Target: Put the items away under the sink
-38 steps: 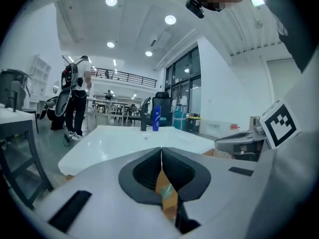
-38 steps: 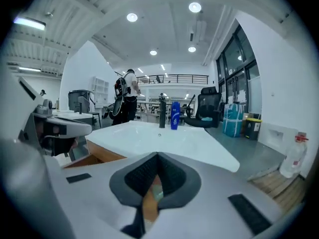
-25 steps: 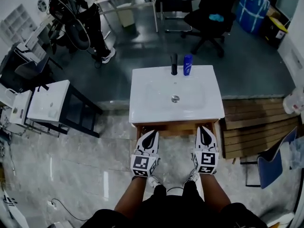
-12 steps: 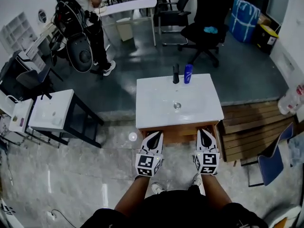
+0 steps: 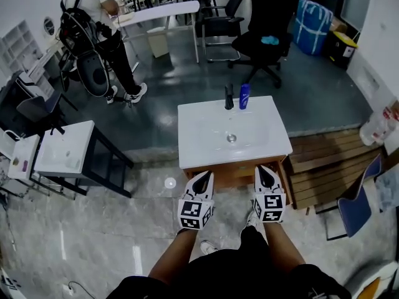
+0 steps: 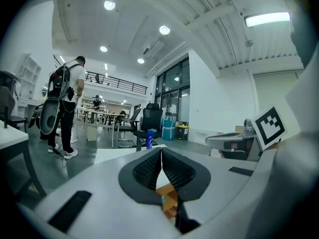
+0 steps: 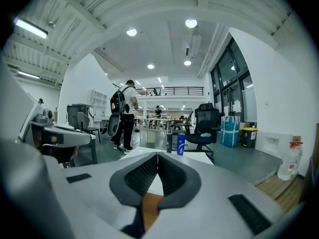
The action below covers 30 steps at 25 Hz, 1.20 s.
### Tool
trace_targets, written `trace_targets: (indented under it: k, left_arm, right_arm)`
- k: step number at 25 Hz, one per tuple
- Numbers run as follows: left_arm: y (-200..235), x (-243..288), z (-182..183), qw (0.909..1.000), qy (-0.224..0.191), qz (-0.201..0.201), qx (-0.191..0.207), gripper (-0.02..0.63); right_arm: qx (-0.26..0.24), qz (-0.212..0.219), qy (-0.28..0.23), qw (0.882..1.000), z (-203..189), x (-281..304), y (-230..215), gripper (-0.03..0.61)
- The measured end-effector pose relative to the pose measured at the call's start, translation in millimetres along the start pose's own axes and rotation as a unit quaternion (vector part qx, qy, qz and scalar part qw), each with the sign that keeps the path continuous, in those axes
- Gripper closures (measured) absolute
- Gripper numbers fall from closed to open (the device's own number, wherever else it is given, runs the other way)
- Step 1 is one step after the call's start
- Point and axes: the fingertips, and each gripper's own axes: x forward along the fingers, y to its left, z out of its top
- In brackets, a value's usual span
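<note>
A white sink (image 5: pixel 206 136) on a wooden cabinet (image 5: pixel 234 170) stands in front of me. A blue bottle (image 5: pixel 244 96) stands on its far edge beside the black tap (image 5: pixel 229 96). The same blue bottle (image 7: pixel 181 144) shows far off in the right gripper view and small in the left gripper view as the bottle (image 6: pixel 149 139). My left gripper (image 5: pixel 201 180) and right gripper (image 5: pixel 265 175) hover side by side at the cabinet's near edge. Both are shut with nothing between the jaws.
A person with a backpack (image 5: pixel 93 17) stands at the far left. A second white basin on a black frame (image 5: pixel 65 148) is at the left. A black office chair (image 5: pixel 265 39) stands behind the sink. Wooden pallets (image 5: pixel 324 161) lie to the right.
The view has shifted slightly; both grippers stay shut in front of the cabinet. The person at the far left has walked farther away.
</note>
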Motion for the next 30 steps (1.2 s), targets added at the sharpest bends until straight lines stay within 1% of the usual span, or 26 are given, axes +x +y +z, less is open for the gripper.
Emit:
trace_targets:
  k: [5,8,11,18,21,25,30]
  left_arm:
    - [5.9,30.1,4.1,1.0,-0.002,0.003,0.006,0.592]
    - [10.5,54.8,7.8,1.0,-0.001,0.01,0.002,0.592]
    - [10.9,80.9,16.3,0.9999,-0.003,0.011,0.008,0.592]
    - [29.3,140.9,25.0,0.9996,0.006,0.023,0.016,0.592]
    - [42.0,166.4,28.1,0.9993,0.009,0.033,0.011,0.592]
    - [54.1,195.0,25.6,0.9989,0.021,0.042,0.007,0.592]
    - [68.7,224.9,21.6,0.998,0.037,0.051,0.0,0.592]
  right_arm:
    - [-0.01,0.012,0.0,1.0,13.3,28.9,-16.4,0.558]
    - [-0.011,0.022,-0.002,1.0,20.2,50.9,-28.7,0.558]
    - [-0.015,0.031,-0.002,0.999,25.3,73.5,-41.7,0.558]
    - [-0.006,0.046,0.01,0.999,24.3,136.6,-65.4,0.558]
    - [-0.003,0.051,0.013,0.999,25.2,165.0,-77.2,0.558]
    - [0.0,0.066,0.028,0.997,20.7,198.6,-89.4,0.558]
    - [-0.003,0.073,0.045,0.996,16.2,236.0,-101.6,0.557]
